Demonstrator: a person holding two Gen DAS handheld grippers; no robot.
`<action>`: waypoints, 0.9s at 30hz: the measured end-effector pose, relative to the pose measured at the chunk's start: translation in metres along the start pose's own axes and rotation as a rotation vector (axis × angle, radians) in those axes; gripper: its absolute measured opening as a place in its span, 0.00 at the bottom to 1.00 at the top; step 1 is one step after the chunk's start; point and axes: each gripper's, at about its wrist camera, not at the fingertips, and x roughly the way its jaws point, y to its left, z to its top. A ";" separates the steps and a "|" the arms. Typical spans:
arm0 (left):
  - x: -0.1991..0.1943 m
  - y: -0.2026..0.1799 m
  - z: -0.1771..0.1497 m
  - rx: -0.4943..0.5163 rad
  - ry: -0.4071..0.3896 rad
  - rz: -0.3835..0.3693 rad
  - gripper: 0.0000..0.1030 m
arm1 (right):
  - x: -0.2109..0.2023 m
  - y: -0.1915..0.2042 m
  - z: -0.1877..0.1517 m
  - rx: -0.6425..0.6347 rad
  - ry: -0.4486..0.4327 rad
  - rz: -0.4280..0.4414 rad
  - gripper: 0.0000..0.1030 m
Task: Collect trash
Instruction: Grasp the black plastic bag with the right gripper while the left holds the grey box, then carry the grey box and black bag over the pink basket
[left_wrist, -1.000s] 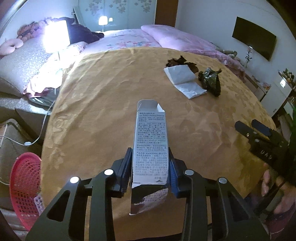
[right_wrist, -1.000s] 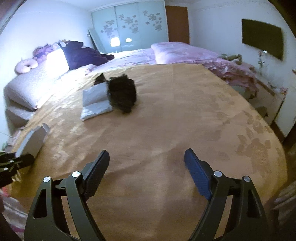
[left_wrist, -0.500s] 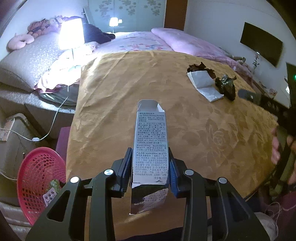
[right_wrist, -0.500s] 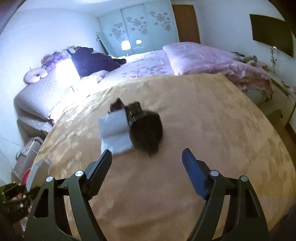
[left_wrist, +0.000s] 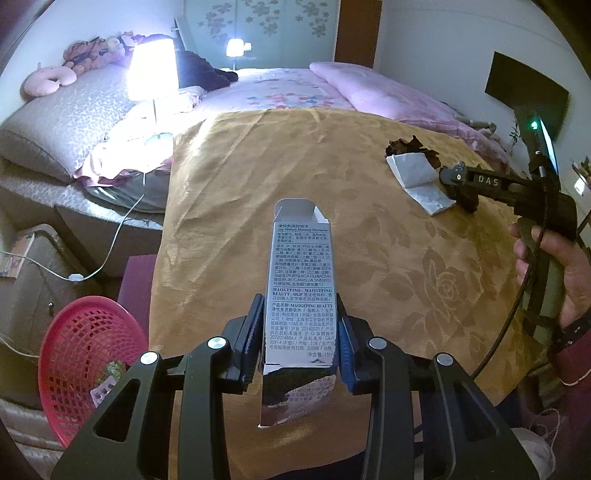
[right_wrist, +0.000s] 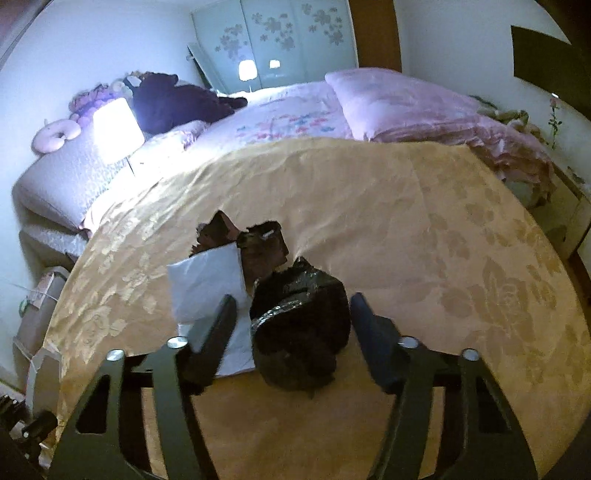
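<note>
Now: left gripper (left_wrist: 301, 334) clamps empty carton (left_wrist: 301, 291), light, crushable, above the yellow bedspread (left_wrist: 236, 206). Right gripper (right_wrist: 293, 325), jaws just closing, straddles crumpled black wrapper (right_wrist: 299, 328) on bedspread, not yet pinching; soft, take across its bulk

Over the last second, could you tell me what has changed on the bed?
The right gripper advanced to straddle the black wrapper, its jaws just closing around it, pads not yet pressing. The left gripper stays clamped on the carton; the tissue is unmoved.
</note>
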 end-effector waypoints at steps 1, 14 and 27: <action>0.000 0.000 0.000 -0.001 0.001 0.000 0.32 | 0.002 0.000 -0.001 0.002 0.008 0.000 0.48; -0.002 0.000 0.001 -0.001 -0.002 0.004 0.32 | -0.027 0.000 -0.023 -0.023 -0.022 0.014 0.36; -0.002 -0.001 -0.002 -0.002 0.004 0.010 0.32 | -0.084 0.031 -0.085 -0.088 -0.037 0.120 0.36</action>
